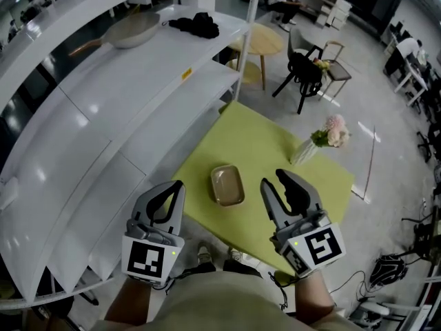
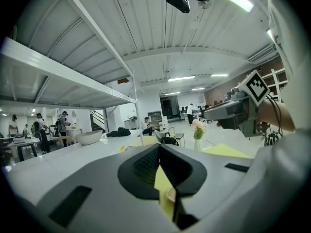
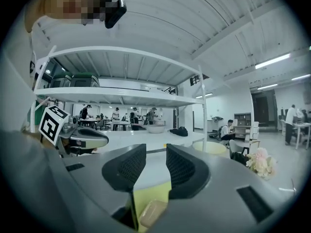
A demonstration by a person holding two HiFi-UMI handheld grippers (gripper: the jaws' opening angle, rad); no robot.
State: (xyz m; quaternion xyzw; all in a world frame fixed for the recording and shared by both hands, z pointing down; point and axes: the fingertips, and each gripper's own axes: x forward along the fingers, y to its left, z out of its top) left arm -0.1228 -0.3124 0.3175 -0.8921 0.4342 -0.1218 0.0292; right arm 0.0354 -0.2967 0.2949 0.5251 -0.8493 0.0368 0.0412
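At the upper left of the head view, a white shelf rack (image 1: pixel 103 95) carries one pale pan (image 1: pixel 129 30) and one black cloth (image 1: pixel 196 25), lying apart. At the lower left is the left gripper (image 1: pixel 178 188); in the left gripper view (image 2: pixel 160 152) its two jaws meet at the tips with nothing clamped, and only a thin sliver of table shows between them. One tan dish (image 1: pixel 227 185) sits in the middle of the frame on the one yellow-green table (image 1: pixel 262 140), between the two grippers and touching neither. To its right is the right gripper (image 1: pixel 274 181); in the right gripper view (image 3: pixel 156 166) its jaws stand apart and empty, with the dish (image 3: pixel 153 212) showing low in the gap, below them. Further right, near the table's far edge, stands one vase of pink flowers (image 1: pixel 322 138).
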